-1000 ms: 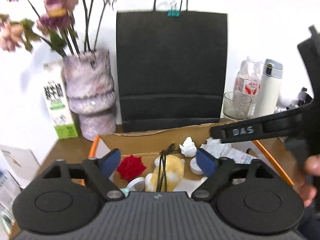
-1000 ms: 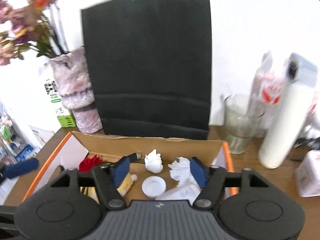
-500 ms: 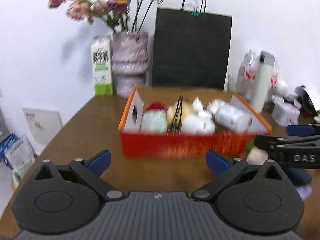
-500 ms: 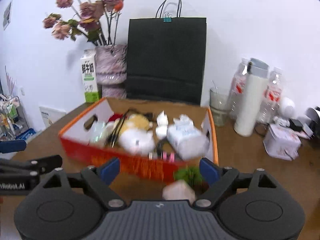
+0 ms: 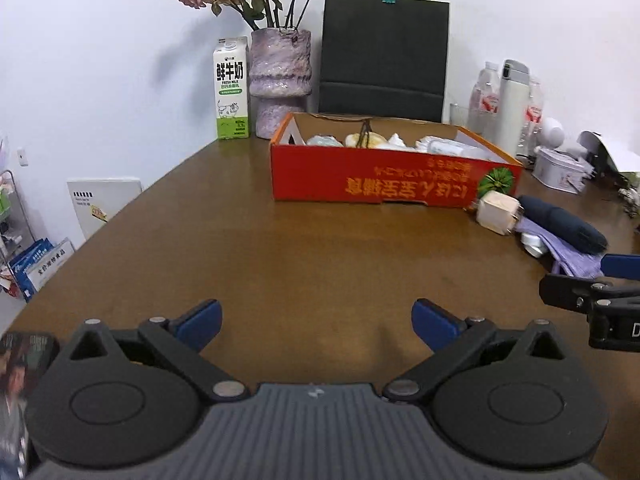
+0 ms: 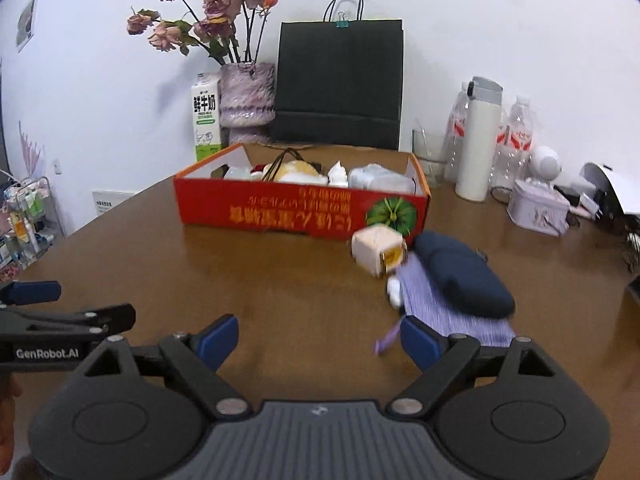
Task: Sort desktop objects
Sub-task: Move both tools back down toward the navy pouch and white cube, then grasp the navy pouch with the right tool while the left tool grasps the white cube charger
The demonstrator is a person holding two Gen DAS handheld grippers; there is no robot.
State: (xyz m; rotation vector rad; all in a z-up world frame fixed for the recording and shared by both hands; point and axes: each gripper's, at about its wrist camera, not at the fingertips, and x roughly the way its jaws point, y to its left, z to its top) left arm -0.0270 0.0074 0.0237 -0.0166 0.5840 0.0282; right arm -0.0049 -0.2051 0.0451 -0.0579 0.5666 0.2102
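Both grippers are held low over the near part of the brown tabletop (image 5: 304,248), and each has its fingers spread wide with nothing between them. The left gripper (image 5: 316,320) has only bare wood between its blue fingers (image 5: 200,318). The jaws of the right gripper (image 6: 318,338) have just been opening; its right finger stands just in front of a purple cloth (image 6: 448,312).

The red box (image 5: 384,180) stands in the middle of the tabletop, toward the far side. It is full: a pack of tissues (image 6: 380,178), a yellow soft toy (image 6: 298,170) and some small white things lie inside. Outside the box, at its near right corner, a cream block (image 6: 378,250) lies on its side. Right of it, a dark blue pouch (image 6: 460,276) rests on the purple cloth, and a small white thing (image 6: 394,290) lies at the left edge of the cloth.

Behind the box, by the wall, stand a milk carton (image 5: 231,88), a vase (image 5: 280,76) with dried roses and a black bag (image 5: 384,52). A white flask (image 6: 478,140) stands to the far right.
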